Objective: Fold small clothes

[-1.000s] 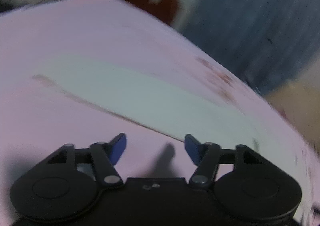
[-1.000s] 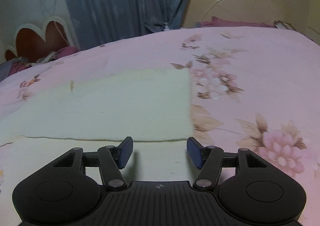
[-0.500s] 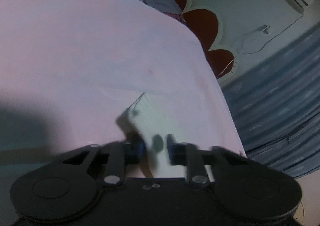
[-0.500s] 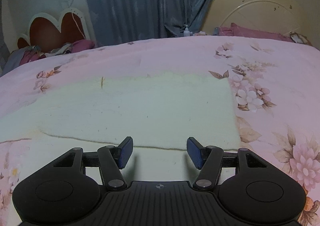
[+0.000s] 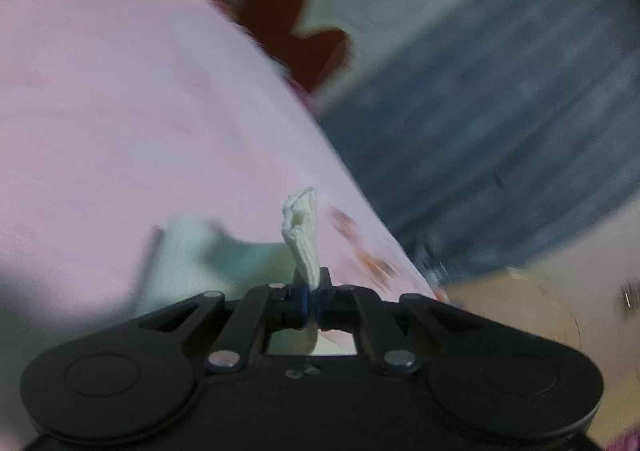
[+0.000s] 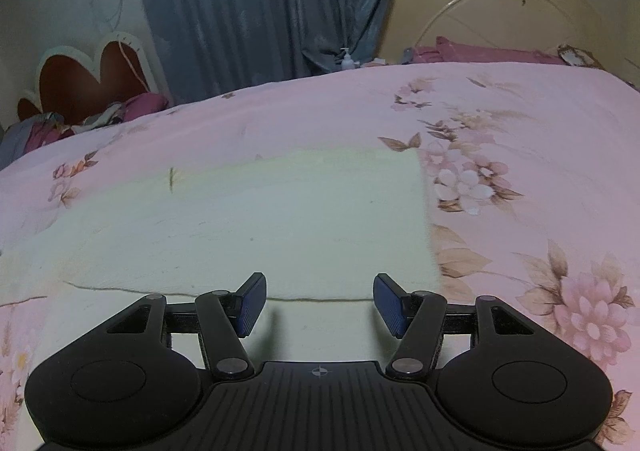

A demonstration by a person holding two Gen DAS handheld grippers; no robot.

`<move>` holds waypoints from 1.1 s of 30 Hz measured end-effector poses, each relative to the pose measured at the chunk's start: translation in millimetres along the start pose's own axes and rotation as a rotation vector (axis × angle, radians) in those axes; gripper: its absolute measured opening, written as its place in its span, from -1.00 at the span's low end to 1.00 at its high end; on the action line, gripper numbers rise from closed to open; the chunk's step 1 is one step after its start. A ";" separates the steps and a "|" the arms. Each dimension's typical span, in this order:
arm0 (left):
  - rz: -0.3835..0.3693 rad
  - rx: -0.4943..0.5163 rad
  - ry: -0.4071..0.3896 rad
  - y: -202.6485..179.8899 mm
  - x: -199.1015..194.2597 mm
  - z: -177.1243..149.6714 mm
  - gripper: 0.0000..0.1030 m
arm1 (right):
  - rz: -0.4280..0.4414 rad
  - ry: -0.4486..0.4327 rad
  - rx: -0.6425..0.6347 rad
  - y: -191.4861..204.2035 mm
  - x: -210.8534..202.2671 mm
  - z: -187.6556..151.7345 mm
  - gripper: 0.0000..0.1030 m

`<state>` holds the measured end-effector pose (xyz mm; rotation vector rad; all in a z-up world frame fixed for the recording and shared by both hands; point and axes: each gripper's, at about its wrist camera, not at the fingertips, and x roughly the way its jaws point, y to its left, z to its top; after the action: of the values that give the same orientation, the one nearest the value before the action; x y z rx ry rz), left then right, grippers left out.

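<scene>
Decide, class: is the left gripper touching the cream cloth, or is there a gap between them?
Touching. The left wrist view shows the left gripper shut on a bunched corner of the cream cloth, which pokes up between the closed pads.

Ahead of you spreads a pink bedspread (image 6: 500,123) printed with pale flowers and brown leaves, covering the whole bed. Past its far edge hangs a grey-blue curtain (image 6: 260,3), with a small white pump bottle (image 6: 347,60) at its foot. At the far right corner you see a cream arched headboard (image 6: 500,11) with a maroon pillow (image 6: 480,51) lying against it. Off the far left corner stands a brown heart-shaped board (image 6: 88,83) with a white rim, and crumpled clothes (image 6: 80,119) are heaped before it.
</scene>
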<state>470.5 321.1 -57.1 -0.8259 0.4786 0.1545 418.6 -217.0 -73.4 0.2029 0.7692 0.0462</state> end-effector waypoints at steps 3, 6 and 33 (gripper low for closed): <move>-0.071 0.104 0.072 -50.8 23.2 -30.9 -0.93 | -0.014 -0.009 0.028 -14.8 -2.8 1.1 0.16; -0.129 0.208 0.165 -94.7 39.3 -74.1 -0.93 | -0.022 -0.016 0.052 -29.1 -5.8 2.5 0.16; -0.252 0.522 0.381 -176.1 13.3 -234.0 0.33 | 0.140 -0.050 0.215 -76.4 -32.4 14.0 0.16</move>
<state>456.1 29.3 -81.0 -0.3912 0.7279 -0.3571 402.5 -297.8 -56.6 0.4606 0.7090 0.0913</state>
